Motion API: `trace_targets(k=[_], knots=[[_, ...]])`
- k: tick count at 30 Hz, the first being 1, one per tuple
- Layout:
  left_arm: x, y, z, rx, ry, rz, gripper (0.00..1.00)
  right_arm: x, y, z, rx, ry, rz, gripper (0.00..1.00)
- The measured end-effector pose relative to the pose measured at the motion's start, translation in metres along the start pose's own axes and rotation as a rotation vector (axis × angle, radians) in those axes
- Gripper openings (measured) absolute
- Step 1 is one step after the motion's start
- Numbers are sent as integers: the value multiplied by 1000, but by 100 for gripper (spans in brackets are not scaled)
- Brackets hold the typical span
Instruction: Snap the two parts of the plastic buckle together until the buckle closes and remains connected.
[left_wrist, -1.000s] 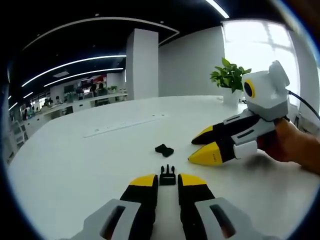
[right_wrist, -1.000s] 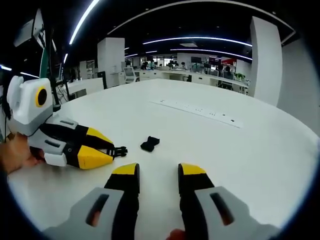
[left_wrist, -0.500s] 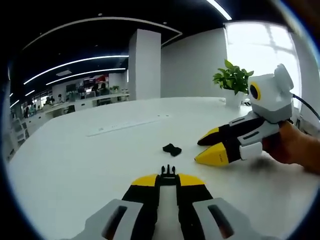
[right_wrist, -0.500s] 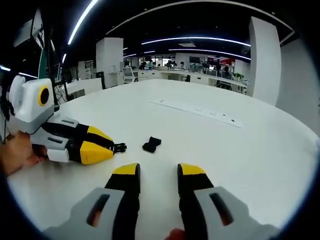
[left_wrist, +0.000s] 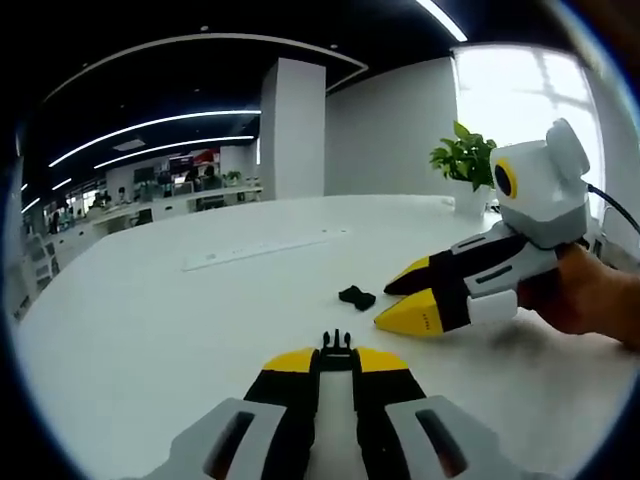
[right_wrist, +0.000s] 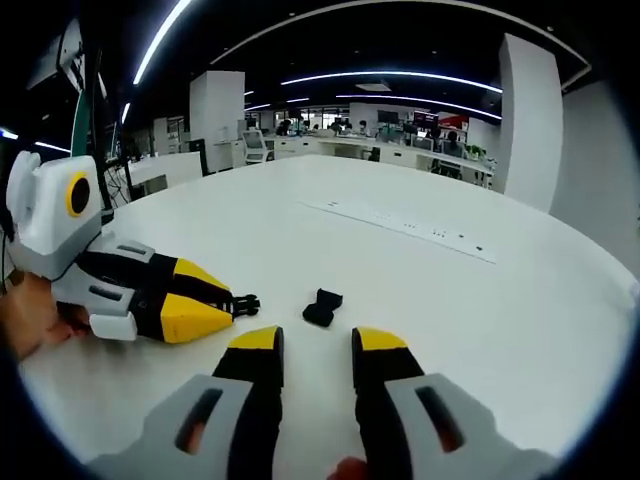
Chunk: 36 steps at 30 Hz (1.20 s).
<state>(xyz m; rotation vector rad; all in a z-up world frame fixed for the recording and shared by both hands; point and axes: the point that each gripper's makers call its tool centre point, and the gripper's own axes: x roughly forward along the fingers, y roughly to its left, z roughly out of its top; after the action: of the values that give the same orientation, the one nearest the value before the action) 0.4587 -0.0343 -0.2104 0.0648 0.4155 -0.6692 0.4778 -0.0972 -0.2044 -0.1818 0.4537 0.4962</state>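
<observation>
- In the left gripper view, the left gripper has its jaws nearly closed on the pronged buckle part, whose prongs stick out past the yellow tips.
- The socket buckle part lies loose on the white bench, ahead of those jaws and slightly right, apart from them.
- In the right gripper view, the right gripper has its jaws parted and holds nothing; the socket part lies just beyond the gap between the tips, not touching them.
- A hand holds the right gripper.
- A potted plant stands at the bench's far edge.
</observation>
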Motion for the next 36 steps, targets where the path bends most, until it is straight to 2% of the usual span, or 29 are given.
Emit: trace_targets(k=[9,18,22,28,33,36], knots=[[-2,7,-1,-22,4,16,12,2,18,2,-3,-5,73,26],[-1,6,0,-13,4,17,12,14,21,7,-45,-18,130,25],[-2,3,0,-13,4,17,12,4,24,9,-63,-26,149,24],[0,3,0,-13,5,13,12,2,-5,15,-68,-40,104,25],[1,5,1,-17,4,9,12,12,-27,16,-87,-29,86,25],[2,8,2,-13,5,10,12,10,-26,10,-97,-14,76,25]])
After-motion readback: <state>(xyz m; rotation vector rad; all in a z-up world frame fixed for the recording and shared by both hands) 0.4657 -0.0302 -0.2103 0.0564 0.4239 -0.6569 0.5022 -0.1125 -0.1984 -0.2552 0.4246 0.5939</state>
